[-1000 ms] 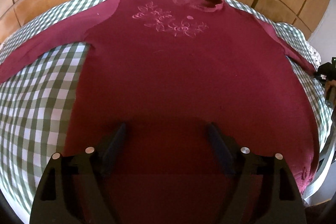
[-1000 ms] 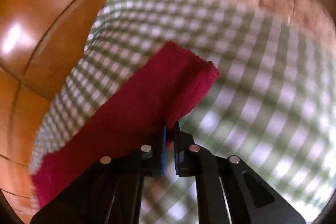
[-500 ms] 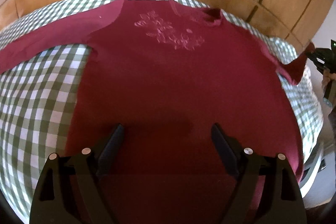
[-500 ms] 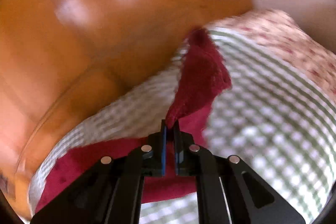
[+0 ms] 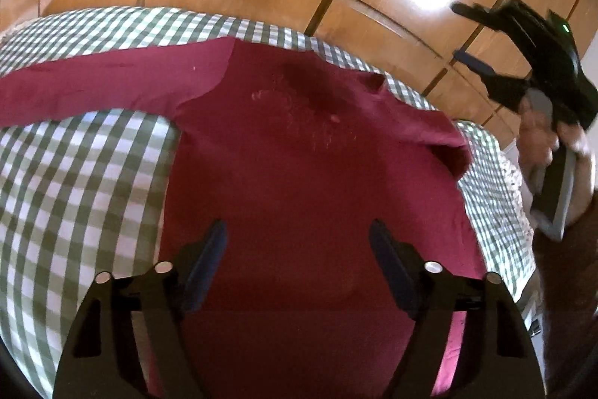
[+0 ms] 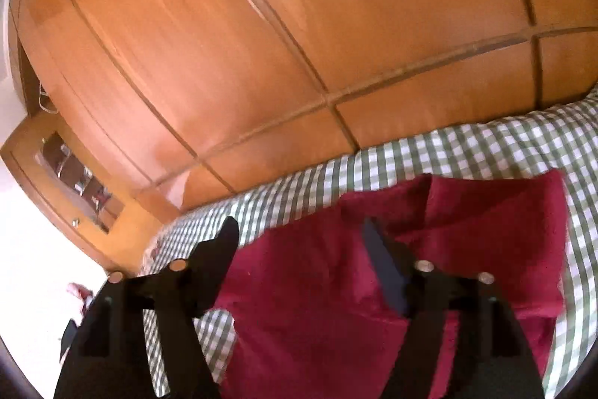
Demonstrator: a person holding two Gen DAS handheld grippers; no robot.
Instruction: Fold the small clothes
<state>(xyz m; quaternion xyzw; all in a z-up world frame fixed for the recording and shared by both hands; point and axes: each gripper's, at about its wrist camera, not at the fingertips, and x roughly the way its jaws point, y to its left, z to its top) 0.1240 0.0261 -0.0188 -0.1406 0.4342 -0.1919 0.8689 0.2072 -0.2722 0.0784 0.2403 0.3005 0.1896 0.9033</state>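
A maroon long-sleeved top point(image 5: 299, 152) with pale embroidery on the chest lies flat on a green-and-white checked cover point(image 5: 74, 174). Its left sleeve point(image 5: 93, 85) stretches out sideways. The right sleeve point(image 5: 448, 144) is folded back onto the body, also seen as a doubled flap point(image 6: 493, 212). My left gripper point(image 5: 299, 242) hovers over the lower body of the top, jaws wide and closing a little, nothing between them. My right gripper point(image 6: 301, 234) is raised above the folded sleeve, jaws opening and empty; it also shows, held in a hand, in the left wrist view point(image 5: 463, 36).
Wooden wardrobe panels point(image 6: 299, 43) stand right behind the bed. A floral cloth point(image 5: 512, 174) lies along the bed's right edge. In the right wrist view, a wooden shelf niche point(image 6: 74, 174) sits at the far left.
The right gripper lifted the sleeve cuff, swung it over towards the body of the top and let it go; its jaws went from shut to open. The left gripper rose slightly.
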